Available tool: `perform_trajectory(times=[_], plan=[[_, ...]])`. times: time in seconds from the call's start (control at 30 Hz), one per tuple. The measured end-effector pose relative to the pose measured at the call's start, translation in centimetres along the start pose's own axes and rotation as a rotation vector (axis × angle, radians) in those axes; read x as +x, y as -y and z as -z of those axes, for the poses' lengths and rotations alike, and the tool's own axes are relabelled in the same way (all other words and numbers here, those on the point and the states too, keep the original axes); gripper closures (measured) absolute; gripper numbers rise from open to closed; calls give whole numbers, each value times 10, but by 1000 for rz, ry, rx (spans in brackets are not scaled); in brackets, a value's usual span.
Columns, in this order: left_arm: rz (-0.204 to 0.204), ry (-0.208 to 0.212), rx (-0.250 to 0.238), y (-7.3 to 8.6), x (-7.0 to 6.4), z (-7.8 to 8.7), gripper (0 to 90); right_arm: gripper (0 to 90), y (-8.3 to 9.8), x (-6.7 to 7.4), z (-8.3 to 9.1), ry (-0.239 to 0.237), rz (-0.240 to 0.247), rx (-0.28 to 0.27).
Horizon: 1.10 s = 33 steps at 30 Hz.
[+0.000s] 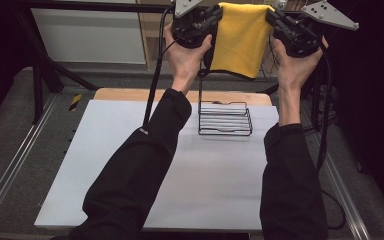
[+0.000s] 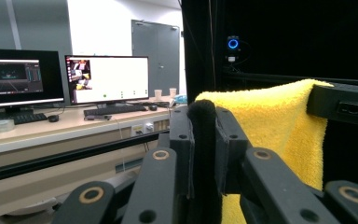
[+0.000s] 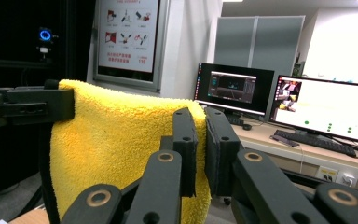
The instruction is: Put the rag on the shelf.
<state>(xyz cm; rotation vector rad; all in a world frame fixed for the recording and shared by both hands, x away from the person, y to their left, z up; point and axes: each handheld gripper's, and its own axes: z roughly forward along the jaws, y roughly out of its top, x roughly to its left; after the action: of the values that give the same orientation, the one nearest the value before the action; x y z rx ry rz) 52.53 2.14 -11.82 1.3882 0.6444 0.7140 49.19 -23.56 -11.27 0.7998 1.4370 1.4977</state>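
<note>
Above far edge of tabletop, yellow towel hangs stretched between both claws, well over black wire rack. Left claw clamped on one top corner, dark hem pinched between pads; right claw clamped on other corner. Step judged: drape towel over rack's upright bar. Keep top edge taut and level, lower both hands evenly, centre cloth over bar, release only once weight rests there.

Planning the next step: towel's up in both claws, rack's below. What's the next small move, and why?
Probably lower the yellow towel toward the black wire rack. The left claw and right claw each pinch an upper corner, so it hangs spread out well above the table, with the rack just below it.
</note>
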Motion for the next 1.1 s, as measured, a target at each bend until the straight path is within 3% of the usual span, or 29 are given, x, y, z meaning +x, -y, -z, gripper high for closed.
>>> perform_trajectory(times=[0.1, 0.37, 0.53, 0.8, 0.97, 1.1], plan=[[6, -3, 9, 6, 5, -4, 793, 845, 4, -1, -7, -2, 12, 15], [-28, -1, 29, 19, 3, -11, 794, 844, 12, -10, -18, 11, 34, 48], [-20, -2, 40, 29, 4, -15, 793, 844, 18, -14, -23, 6, 49, 75], [-47, 4, 78, 48, 10, -15, 793, 844, 42, -17, -25, -21, 19, 111], [-48, 1, 105, 60, 13, -13, 793, 843, 54, -13, -24, -34, 32, 138], [-45, 27, 109, 67, 11, -6, 793, 842, 64, -12, -17, -43, 12, 147]])
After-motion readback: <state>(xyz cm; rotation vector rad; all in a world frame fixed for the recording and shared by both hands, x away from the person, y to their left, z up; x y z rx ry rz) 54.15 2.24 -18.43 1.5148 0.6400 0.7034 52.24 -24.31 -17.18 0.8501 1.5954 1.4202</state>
